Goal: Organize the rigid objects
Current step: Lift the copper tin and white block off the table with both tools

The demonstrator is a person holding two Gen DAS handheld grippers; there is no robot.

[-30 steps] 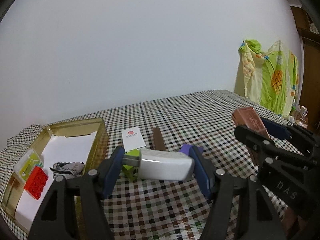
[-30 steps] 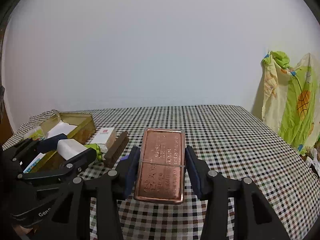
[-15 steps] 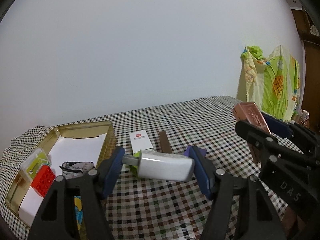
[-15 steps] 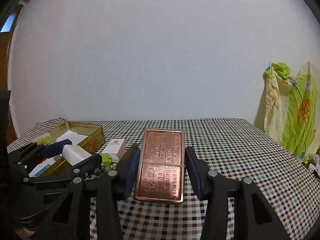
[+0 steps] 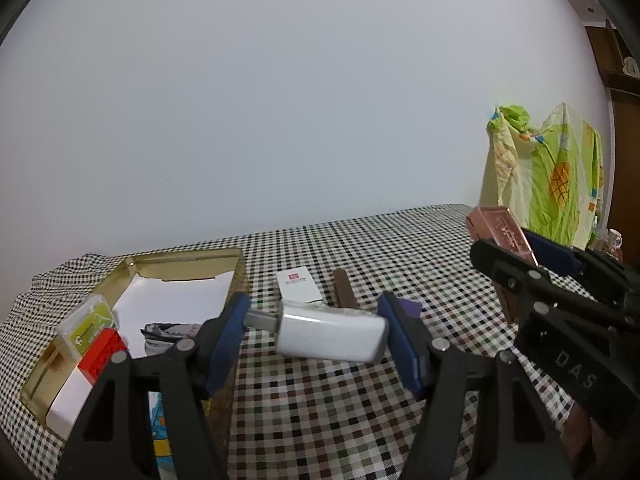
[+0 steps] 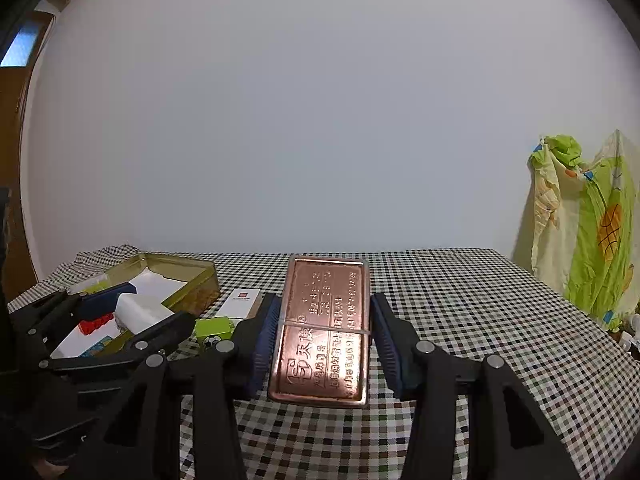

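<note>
I hold two claws above a counter (image 6: pixel 460 292) covered in a checked cloth. My left claw (image 5: pixel 314 330) grips a white charger (image 5: pixel 332 334) end to end between its blue pads, so the charger's long axis lies crosswise to the claw, its metal plug end pointing left. My right claw (image 6: pixel 324 338) is clamped on the long sides of a copper tin (image 6: pixel 324 328), whose long axis runs straight ahead along the fingers.

The gold tray (image 5: pixel 188 258) is the relation that matters. From the left claw it lies ahead and to the left, near, with its long axis running away from me. From the right claw it sits well off to the left, beyond the left claw. So I judge the left claw the nearer one, and the charger likely goes in first.

The tray already holds a red block (image 5: pixel 102 354) and a green case (image 5: pixel 86 320). A white box (image 5: pixel 298 284) and a brown bar (image 5: pixel 345 290) lie on the counter just right of the tray.
</note>
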